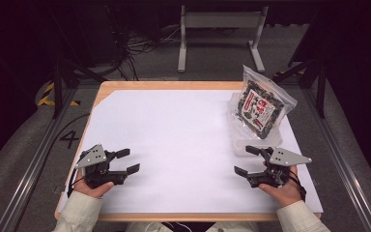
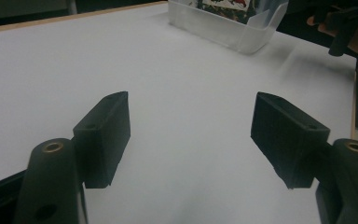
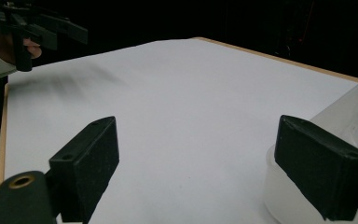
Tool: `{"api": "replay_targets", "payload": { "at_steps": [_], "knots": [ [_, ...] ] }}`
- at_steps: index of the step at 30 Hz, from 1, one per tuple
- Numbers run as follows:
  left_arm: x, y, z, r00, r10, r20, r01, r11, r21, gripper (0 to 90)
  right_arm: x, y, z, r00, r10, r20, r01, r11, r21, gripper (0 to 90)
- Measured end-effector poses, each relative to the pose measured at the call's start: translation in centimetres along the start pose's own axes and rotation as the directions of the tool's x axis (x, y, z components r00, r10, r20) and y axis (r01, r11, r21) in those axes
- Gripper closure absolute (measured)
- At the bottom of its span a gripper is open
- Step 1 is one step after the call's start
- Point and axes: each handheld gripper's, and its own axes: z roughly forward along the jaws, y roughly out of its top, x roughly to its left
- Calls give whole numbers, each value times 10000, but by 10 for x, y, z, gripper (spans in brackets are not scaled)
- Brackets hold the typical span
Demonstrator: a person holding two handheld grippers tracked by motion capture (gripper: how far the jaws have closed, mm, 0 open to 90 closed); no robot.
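While both hands rest low on the matte white surface (image 1: 183, 145) in the high view, the left tongs (image 1: 127, 161) and right tongs (image 1: 244, 160) stand released, holding nothing. Just beyond the right tongs sits a clear plastic tub (image 1: 251, 145) with a glossy printed packet (image 1: 261, 106) leaning upright in it.

From the left gripper view, blocky black pads (image 2: 105, 135) gape; the tub (image 2: 228, 30) is cut off ahead.

From the right gripper view, the tub's frosted, rounded wall (image 3: 284, 196) lies partly hidden behind one pad.
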Motion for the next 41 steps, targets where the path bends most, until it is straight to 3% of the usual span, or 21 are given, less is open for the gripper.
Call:
{"api": "replay_targets", "payload": {
  "at_steps": [7, 15, 22, 41],
  "knots": [
    [-1, -2, 1, 9996, 18, 268, -14, 9999, -157, 292, -3, -15, 9, 9997, 152, 191, -160, 9988, 453, 141],
    [-2, -9, -2, 9992, 23, 388, -17, 9999, -151, 290, -2, -20, 14, 9998, -38, 179, 22, 9960, 889, 138],
    [-3, -11, 0, 9983, -209, 540, 223, 9994, -246, 290, -2, -23, 20, 9996, -263, 57, 252, 9899, 1396, 129],
    [-2, -13, 2, 9982, -249, 537, 262, 9994, -247, 292, -1, -23, 21, 9994, -325, 95, 307, 9881, 1505, 135]
  ]
}}
